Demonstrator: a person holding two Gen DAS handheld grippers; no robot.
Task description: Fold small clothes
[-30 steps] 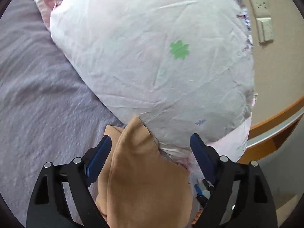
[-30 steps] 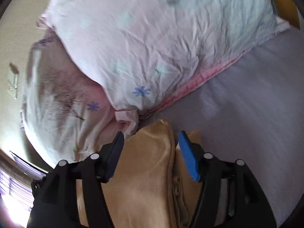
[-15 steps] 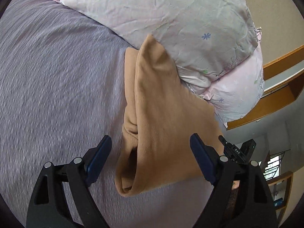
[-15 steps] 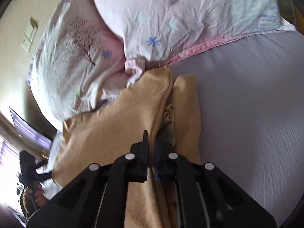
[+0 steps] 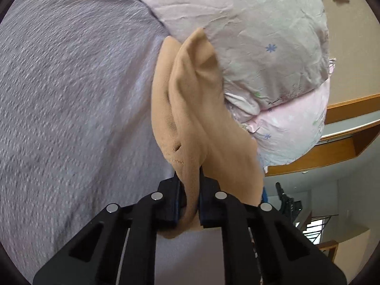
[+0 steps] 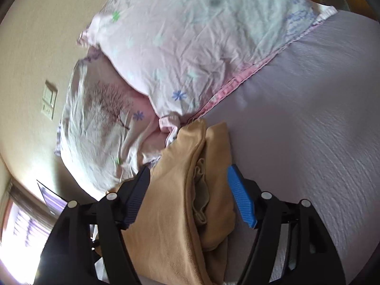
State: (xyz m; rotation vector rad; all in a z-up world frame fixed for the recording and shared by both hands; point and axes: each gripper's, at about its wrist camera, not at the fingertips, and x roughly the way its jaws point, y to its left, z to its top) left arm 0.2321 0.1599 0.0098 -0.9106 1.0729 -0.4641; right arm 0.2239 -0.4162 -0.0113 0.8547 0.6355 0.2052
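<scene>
A tan garment (image 5: 194, 109) lies folded on the lilac bed sheet (image 5: 71, 95), its far tip against the pillows. My left gripper (image 5: 189, 178) is shut on the garment's near edge, with cloth pinched between the pads. In the right wrist view the same tan garment (image 6: 190, 190) lies between the fingers of my right gripper (image 6: 190, 185), which is open; the blue pads stand on either side of the cloth and do not pinch it.
Two pale floral pillows (image 5: 249, 35) (image 6: 178, 47) are stacked at the head of the bed. A wooden headboard ledge (image 5: 344, 128) and a beige wall with a switch plate (image 6: 49, 99) lie beyond them. The lilac sheet (image 6: 308, 118) spreads to the side.
My left gripper has closed on the garment's edge; it was open half a second ago. My right gripper, shut on the garment half a second ago, has opened.
</scene>
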